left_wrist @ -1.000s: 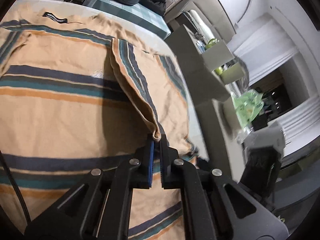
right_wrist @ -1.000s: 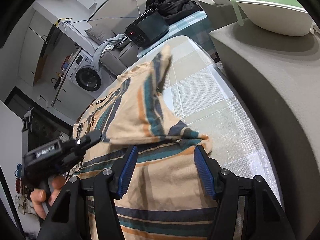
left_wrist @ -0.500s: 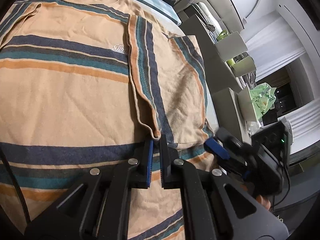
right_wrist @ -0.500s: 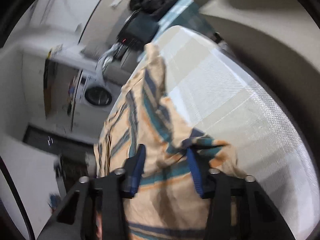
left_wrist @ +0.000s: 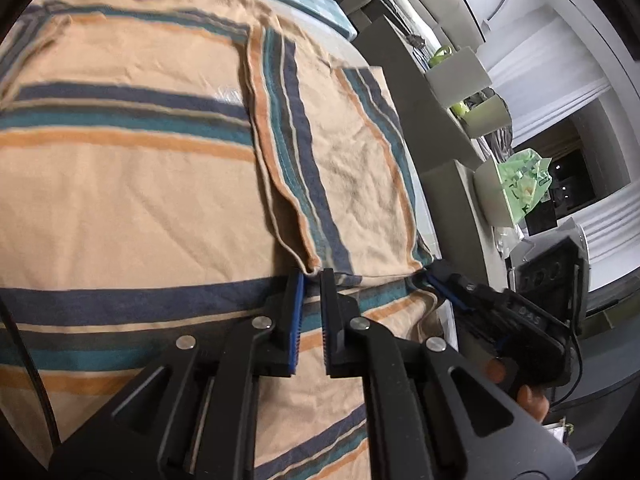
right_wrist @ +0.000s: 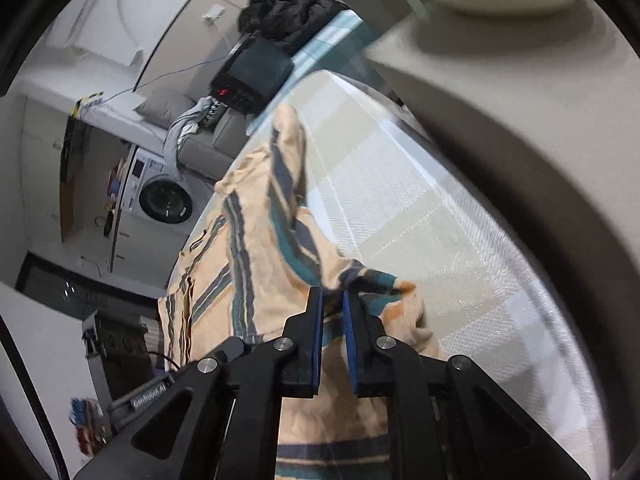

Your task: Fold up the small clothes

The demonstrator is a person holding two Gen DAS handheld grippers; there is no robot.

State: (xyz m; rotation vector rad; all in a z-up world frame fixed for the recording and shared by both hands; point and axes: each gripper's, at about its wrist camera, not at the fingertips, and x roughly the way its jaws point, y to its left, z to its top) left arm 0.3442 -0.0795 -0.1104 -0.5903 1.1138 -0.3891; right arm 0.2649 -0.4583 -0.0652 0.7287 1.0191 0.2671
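Note:
A tan T-shirt point(left_wrist: 140, 208) with navy, teal and orange stripes lies spread on the table, collar at the far end. Its right sleeve point(left_wrist: 344, 168) is folded flat onto the body. My left gripper point(left_wrist: 313, 276) pinches the sleeve's near corner, and its jaws are just starting to part. In the right wrist view the shirt point(right_wrist: 260, 248) bunches up at its side edge. There my right gripper point(right_wrist: 333, 300) is closing, with a fold of that edge between its blue pads. The right gripper point(left_wrist: 434, 276) also shows in the left wrist view, at the shirt's right edge with a person's fingers behind it.
The checked tablecloth point(right_wrist: 420, 220) lies bare right of the shirt. A grey shelf unit point(left_wrist: 460, 76) with boxes and a green bag point(left_wrist: 520, 184) stands close on the right. A black device point(right_wrist: 252, 76) and dark clothes point(right_wrist: 288, 12) sit beyond the table's far end.
The left gripper brought the lifted sleeve down flat onto the shirt. The right gripper's jaws went from wide apart to nearly together on the shirt's side edge.

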